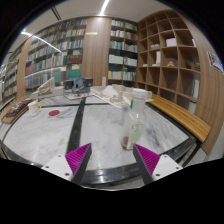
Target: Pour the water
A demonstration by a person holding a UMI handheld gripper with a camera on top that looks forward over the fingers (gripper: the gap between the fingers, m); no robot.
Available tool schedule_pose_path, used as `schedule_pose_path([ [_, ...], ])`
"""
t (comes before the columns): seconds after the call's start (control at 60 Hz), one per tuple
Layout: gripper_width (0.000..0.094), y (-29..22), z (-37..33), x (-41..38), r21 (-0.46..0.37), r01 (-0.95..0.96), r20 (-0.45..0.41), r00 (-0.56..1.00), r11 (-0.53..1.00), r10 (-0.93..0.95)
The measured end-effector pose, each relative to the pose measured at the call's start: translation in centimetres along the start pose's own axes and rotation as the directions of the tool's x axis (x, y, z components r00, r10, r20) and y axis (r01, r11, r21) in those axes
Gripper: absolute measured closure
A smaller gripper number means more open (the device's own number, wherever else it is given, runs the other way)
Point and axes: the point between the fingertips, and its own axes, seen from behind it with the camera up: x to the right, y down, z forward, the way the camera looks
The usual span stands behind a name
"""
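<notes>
A clear plastic bottle [134, 130] stands upright on the pale marbled table [100, 125], just ahead of the right finger and slightly inside it. My gripper [113, 158] is open, its magenta pads [78, 158] spread wide with nothing between them. It sits short of the bottle and does not touch it. Farther back on the left of the table lies a small white thing with a red mark [57, 113]; I cannot tell what it is.
A dark seam [76, 122] runs across the table away from the fingers. White objects [116, 95] crowd the far end of the table. A wooden bench [182, 117] runs along the right, below open shelving [170, 55]. Bookshelves [60, 50] line the back wall.
</notes>
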Motion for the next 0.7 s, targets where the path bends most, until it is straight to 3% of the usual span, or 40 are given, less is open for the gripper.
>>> schedule_pose_path([
  [0.133, 0.008, -2.4, 4.2, 5.2, 0.063, -0.01, -0.066, 0.998, 0.998, 0.014],
  [0.283, 0.0098, -5.2, 8.9, 6.8, 0.124, -0.027, -0.057, 0.998, 0.992, 0.034],
  [0.367, 0.0198, -5.8, 11.4, 6.9, 0.134, -0.035, -0.052, 0.998, 0.99, 0.042],
  [0.433, 0.0388, -5.8, 12.4, 7.3, 0.134, -0.037, -0.075, 0.996, 0.99, 0.047],
  [0.633, 0.0525, -6.2, 12.7, 7.0, 0.141, -0.034, -0.103, 0.993, 0.989, 0.049],
  [0.7, 0.0526, -6.4, 13.0, 7.3, 0.13, -0.013, -0.14, 0.99, 0.991, 0.031],
])
